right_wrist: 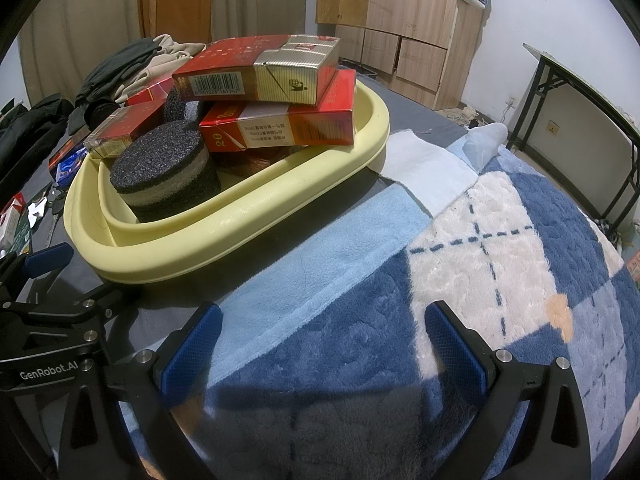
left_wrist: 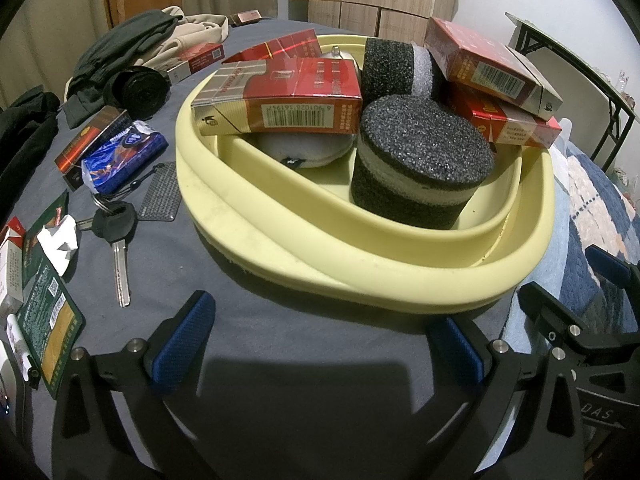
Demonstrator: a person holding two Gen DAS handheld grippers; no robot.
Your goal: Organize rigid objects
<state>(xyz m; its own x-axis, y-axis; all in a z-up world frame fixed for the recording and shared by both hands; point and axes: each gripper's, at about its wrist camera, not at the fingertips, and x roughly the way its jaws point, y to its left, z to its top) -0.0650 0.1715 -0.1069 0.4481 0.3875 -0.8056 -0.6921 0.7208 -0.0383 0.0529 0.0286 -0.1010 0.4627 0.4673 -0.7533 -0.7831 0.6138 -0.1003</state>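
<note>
A pale yellow basin (left_wrist: 372,276) sits on the grey bed sheet, also in the right wrist view (right_wrist: 224,236). It holds several red cigarette boxes (left_wrist: 280,100), (right_wrist: 276,68), black and white foam cylinders (left_wrist: 424,160), (right_wrist: 164,172) and a white pad (left_wrist: 304,148). My left gripper (left_wrist: 320,344) is open and empty just in front of the basin. My right gripper (right_wrist: 320,344) is open and empty over the blue and white blanket (right_wrist: 480,280), right of the basin. Keys (left_wrist: 116,232), a blue packet (left_wrist: 120,156) and a red box (left_wrist: 88,140) lie left of the basin.
Clothes (left_wrist: 132,44) and a black cylinder (left_wrist: 140,88) lie at the back left. Green and white packets (left_wrist: 44,280) lie at the left edge. A white cloth (right_wrist: 424,168) lies right of the basin. A folding table (right_wrist: 580,92) stands at the right.
</note>
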